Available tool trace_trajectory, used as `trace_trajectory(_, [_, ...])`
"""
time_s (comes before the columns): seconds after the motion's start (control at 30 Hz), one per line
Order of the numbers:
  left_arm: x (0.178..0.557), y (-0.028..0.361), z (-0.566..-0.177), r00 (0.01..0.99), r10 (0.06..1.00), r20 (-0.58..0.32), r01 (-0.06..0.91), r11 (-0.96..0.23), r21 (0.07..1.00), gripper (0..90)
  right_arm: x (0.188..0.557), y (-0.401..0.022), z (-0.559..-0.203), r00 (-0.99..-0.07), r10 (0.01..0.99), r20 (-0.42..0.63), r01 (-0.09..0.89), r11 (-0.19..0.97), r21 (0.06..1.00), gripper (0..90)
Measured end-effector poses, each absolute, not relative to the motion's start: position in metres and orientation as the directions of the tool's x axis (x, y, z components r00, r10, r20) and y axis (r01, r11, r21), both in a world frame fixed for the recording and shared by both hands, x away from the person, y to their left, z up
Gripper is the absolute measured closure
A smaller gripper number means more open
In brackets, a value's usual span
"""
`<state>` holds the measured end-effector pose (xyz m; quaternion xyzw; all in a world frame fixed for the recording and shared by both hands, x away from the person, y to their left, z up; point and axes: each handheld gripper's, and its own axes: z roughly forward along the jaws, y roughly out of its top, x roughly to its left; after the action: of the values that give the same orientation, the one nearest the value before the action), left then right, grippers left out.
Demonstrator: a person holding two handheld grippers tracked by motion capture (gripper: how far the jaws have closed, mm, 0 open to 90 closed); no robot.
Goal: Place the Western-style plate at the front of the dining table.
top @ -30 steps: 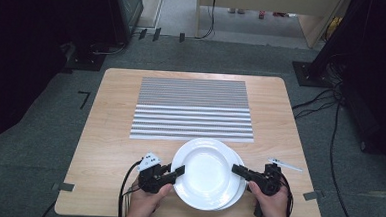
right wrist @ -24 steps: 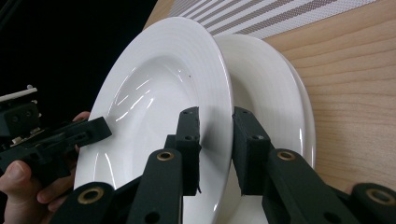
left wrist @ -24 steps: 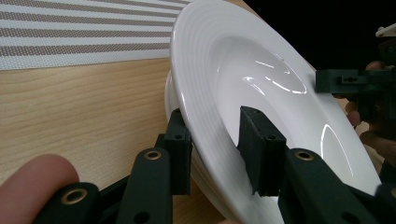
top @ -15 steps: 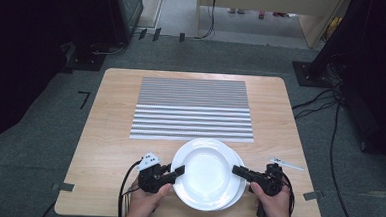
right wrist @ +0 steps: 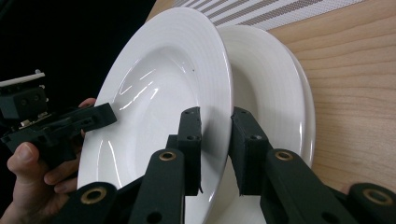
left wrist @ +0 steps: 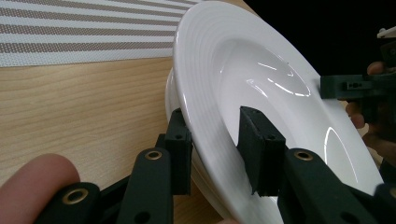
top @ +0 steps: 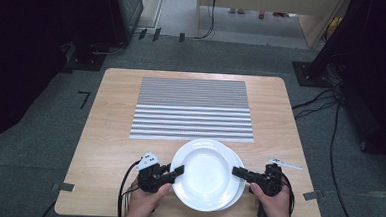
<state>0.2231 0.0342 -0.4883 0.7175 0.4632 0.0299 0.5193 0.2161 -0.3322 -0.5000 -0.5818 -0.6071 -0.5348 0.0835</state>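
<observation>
Two white plates are stacked near the table's front edge. My left gripper (top: 177,171) is shut on the left rim of the top plate (top: 205,171), one jaw under it and one on its inner face (left wrist: 215,135). My right gripper (top: 237,172) clamps the opposite rim (right wrist: 217,135); its jaws have just been closing with that rim between them. The top plate (right wrist: 159,84) is tilted off the lower plate (right wrist: 275,93), whose edge peeks out at the right (top: 240,188). Each gripper view shows the other gripper across the plate.
A grey-and-white striped placemat (top: 193,108) lies in the middle of the wooden table (top: 108,149), just beyond the plates. Cables trail from both grippers over the front edge. Dark equipment and cables stand on the floor around the table.
</observation>
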Motion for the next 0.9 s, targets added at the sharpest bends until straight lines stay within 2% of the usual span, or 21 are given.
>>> trace_trajectory(0.6, [0.228, 0.041, -0.487, 0.576, 0.652, -0.493, 0.647, 0.005, 0.762, 70.8, 0.215, -0.331, -0.497, -0.269, 0.586, 0.764, 0.791, -0.319, 0.523, 80.6])
trace_trajectory(0.9, [0.232, 0.045, -0.488, 0.566, 0.640, -0.519, 0.667, 0.014, 0.745, 71.9, 0.212, -0.326, -0.492, -0.269, 0.608, 0.747, 0.769, -0.331, 0.546, 81.0])
